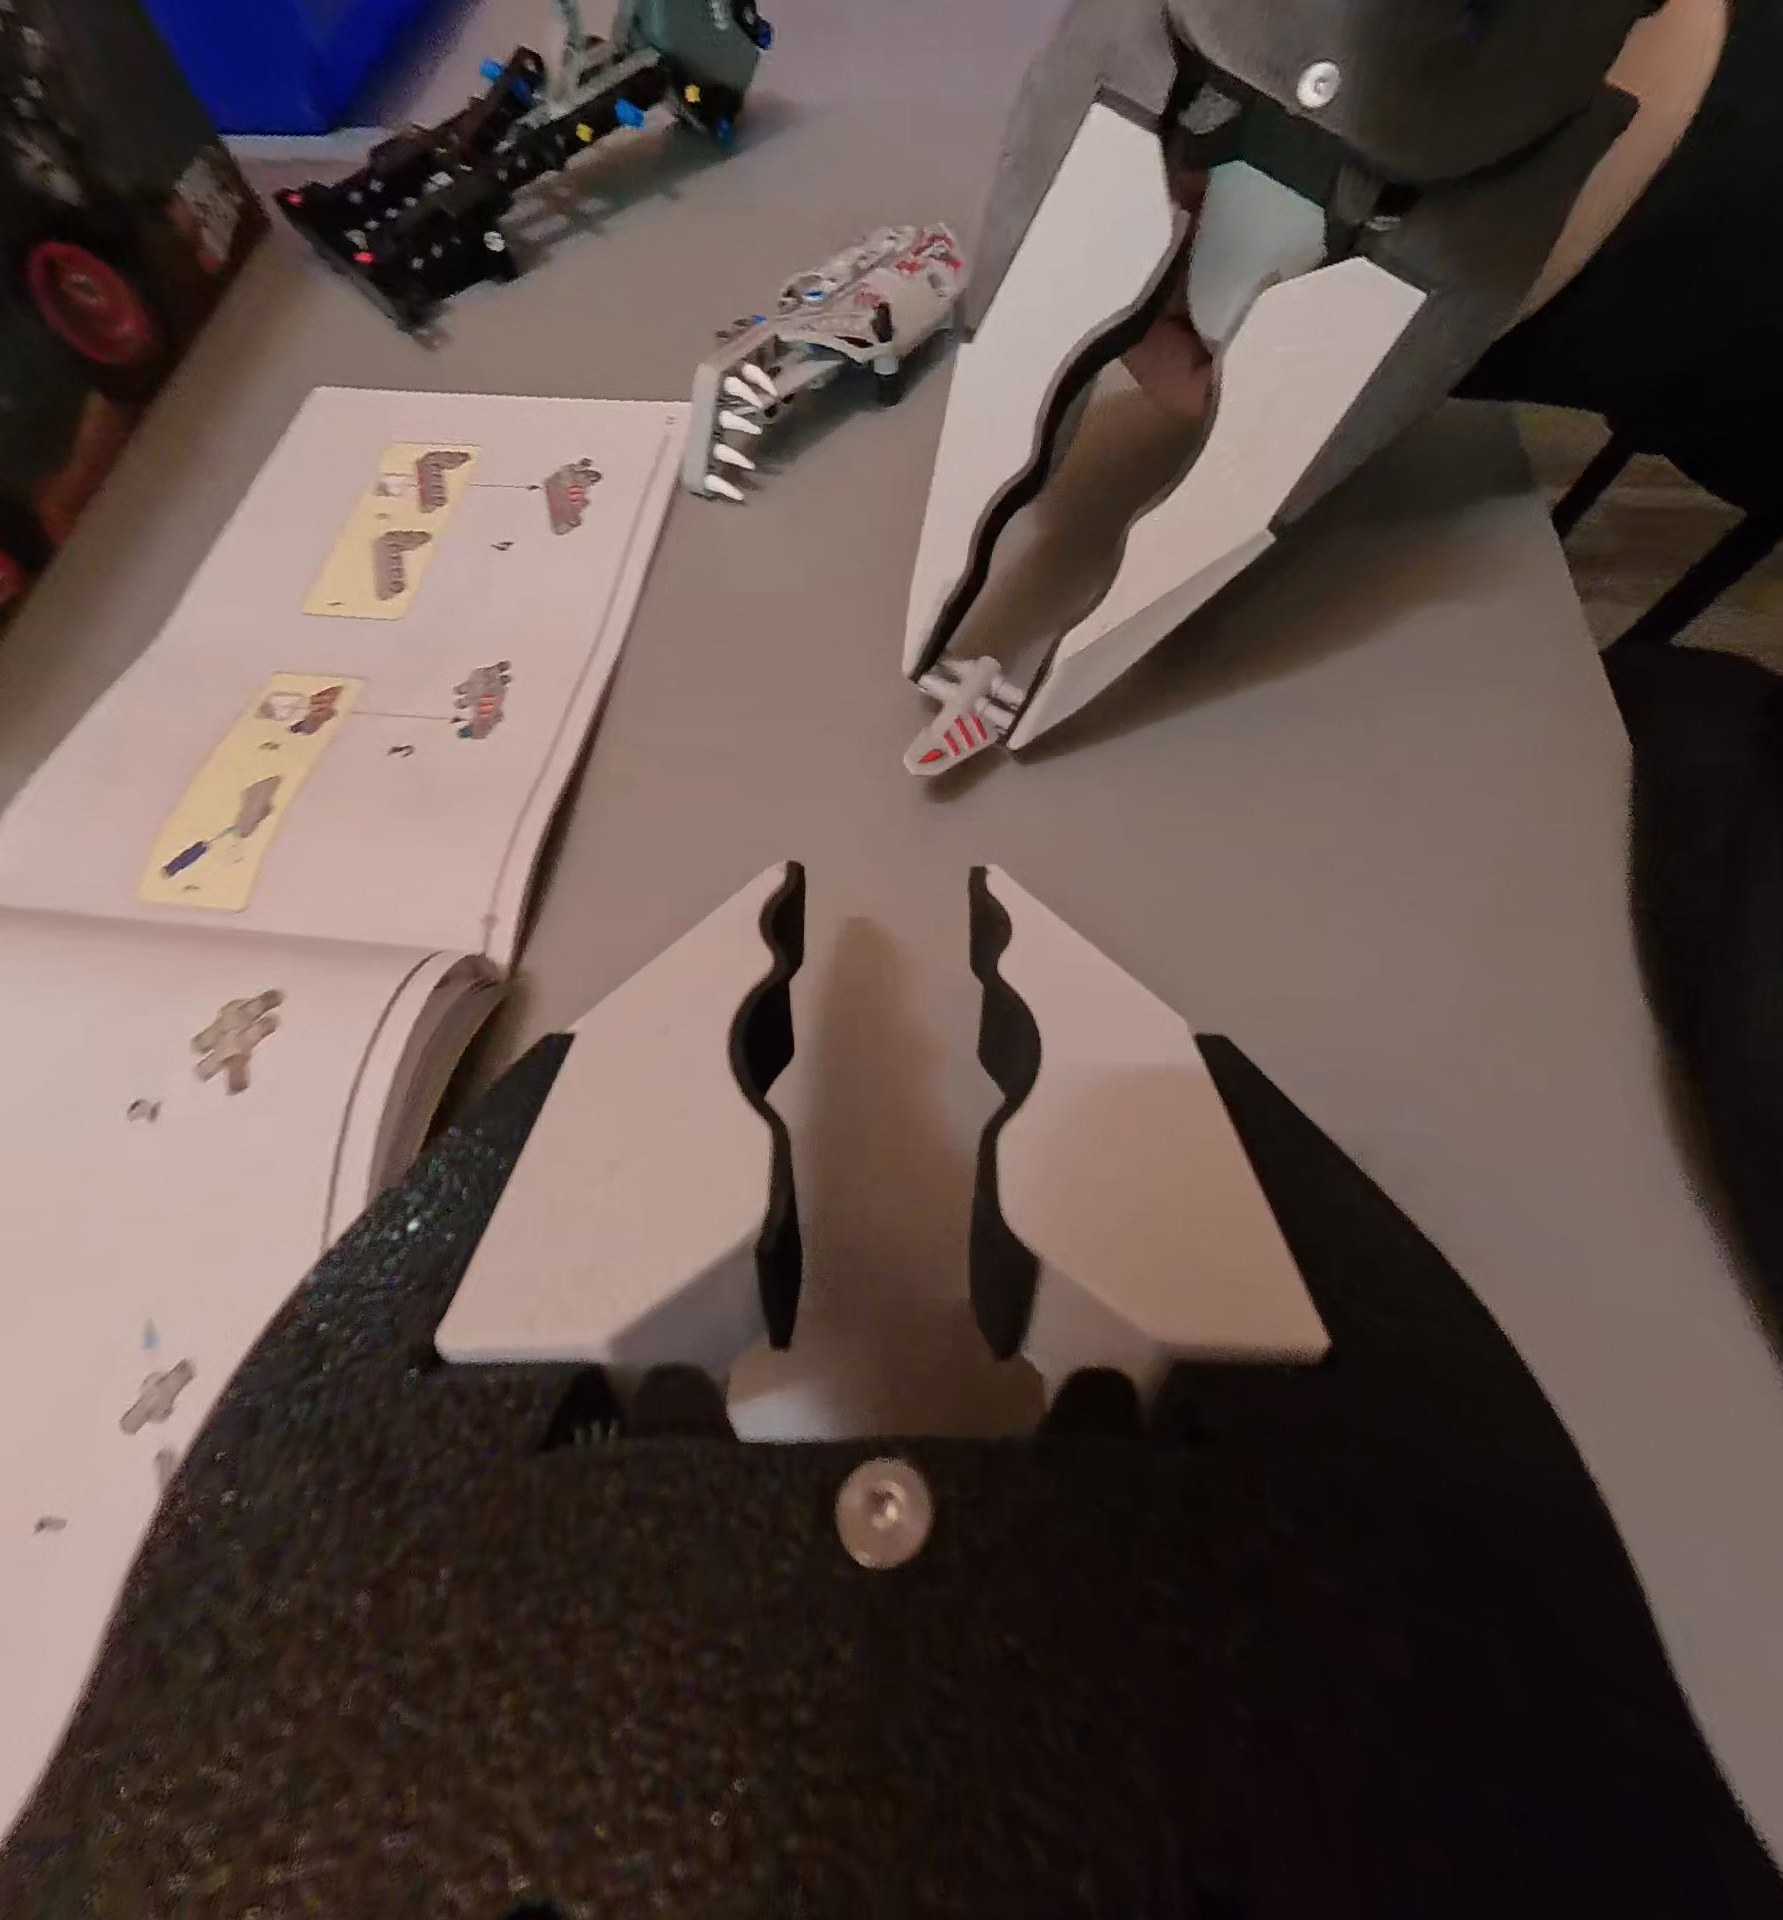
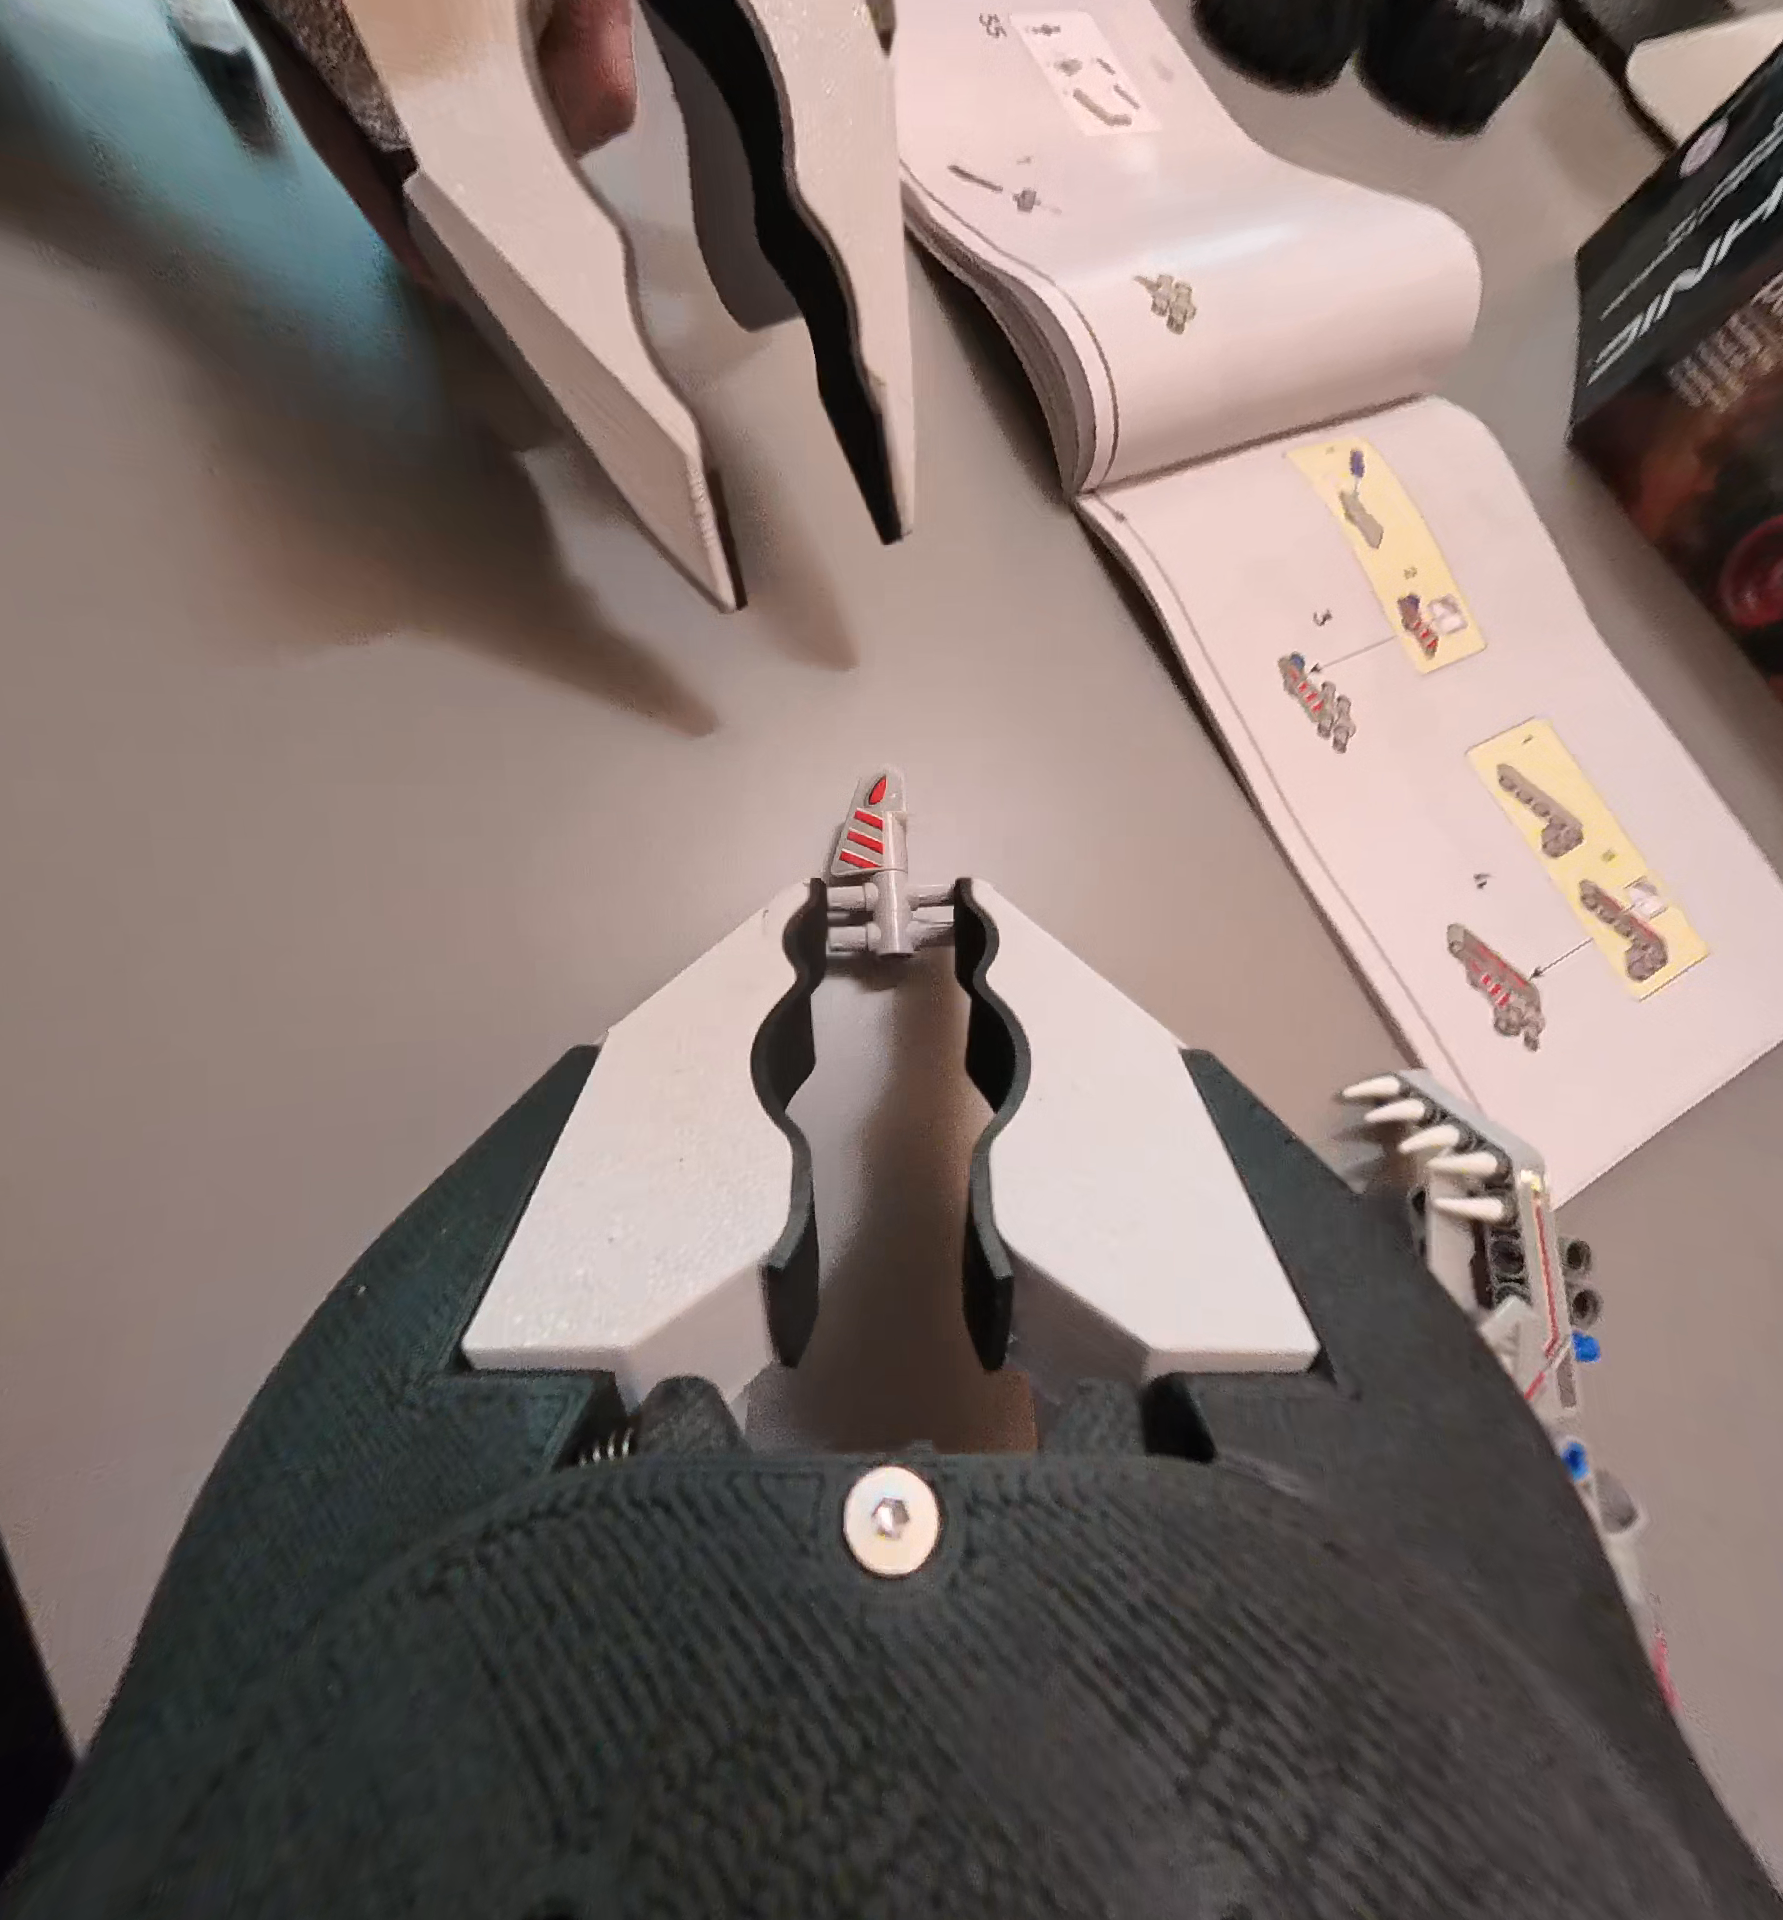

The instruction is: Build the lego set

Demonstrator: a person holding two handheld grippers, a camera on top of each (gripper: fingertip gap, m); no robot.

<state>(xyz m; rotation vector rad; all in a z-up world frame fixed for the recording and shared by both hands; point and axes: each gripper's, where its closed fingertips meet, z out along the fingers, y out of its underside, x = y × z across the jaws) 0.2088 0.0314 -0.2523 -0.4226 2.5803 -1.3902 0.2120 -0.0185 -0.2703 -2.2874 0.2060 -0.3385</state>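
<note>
My right gripper [image 2: 887, 894] is shut on a small grey lego piece [image 2: 871, 847] with red stripes, pinched by its cross pins between the fingertips, low over the grey table [image 2: 347, 831]. In the left wrist view the same gripper [image 1: 970, 707] comes in from the upper right with the piece [image 1: 954, 732] pointing down at the table. My left gripper [image 1: 885, 873] is open and empty, a short way in front of the piece. It also shows in the right wrist view [image 2: 809, 566], with its jaws apart.
An open instruction booklet [image 1: 347, 665] lies to the left of my left gripper. A grey model with white teeth [image 1: 825, 343] and a black chassis model [image 1: 471, 208] lie beyond it. A dark set box [image 2: 1718, 364] stands past the booklet. The table edge [image 1: 1593, 644] runs along the right. There is about 6 cm between the tips of the two grippers.
</note>
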